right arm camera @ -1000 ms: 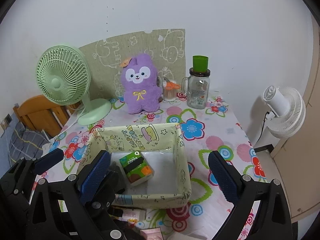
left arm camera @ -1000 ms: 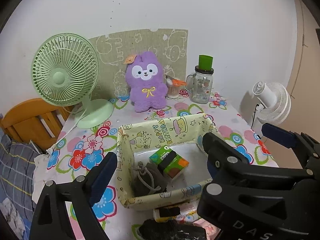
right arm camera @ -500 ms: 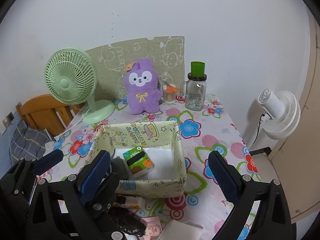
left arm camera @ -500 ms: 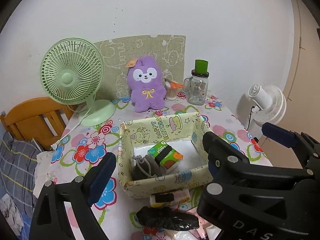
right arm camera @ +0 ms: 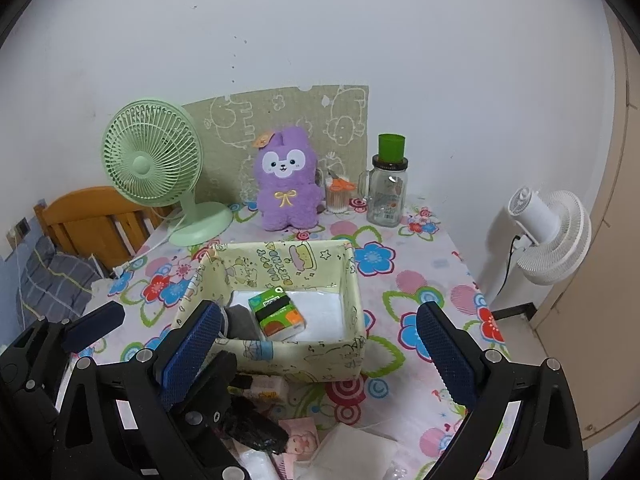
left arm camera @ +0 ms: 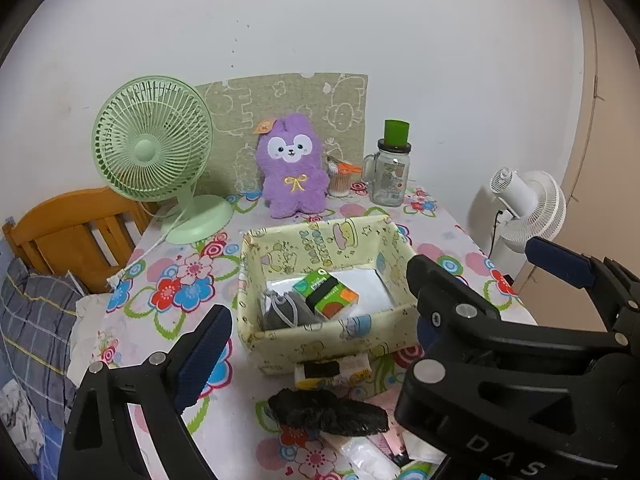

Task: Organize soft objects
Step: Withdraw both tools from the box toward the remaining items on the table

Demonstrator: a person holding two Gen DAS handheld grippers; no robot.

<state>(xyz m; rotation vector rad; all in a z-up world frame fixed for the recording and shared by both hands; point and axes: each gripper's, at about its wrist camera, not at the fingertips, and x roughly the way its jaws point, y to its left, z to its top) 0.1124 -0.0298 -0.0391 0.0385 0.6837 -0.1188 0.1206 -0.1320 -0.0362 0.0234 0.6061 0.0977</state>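
Black fuzzy item (left arm camera: 326, 414) at lower centre awaits pickup; both grippers, left (left arm camera: 316, 340) and right (right arm camera: 316, 344), fingers released, must descend toward it before binning in the fabric box (left arm camera: 332, 340).

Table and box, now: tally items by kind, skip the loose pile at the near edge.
Fans: 2, green fan on the table, white fan beside it
Plush toys: 1, purple plush
Jars: 1, glass jar
Storage boxes: 1, yellow box
Tissue packs in the box: 1, green-orange pack
Grey pouches in the box: 1, pouch
Total: 7
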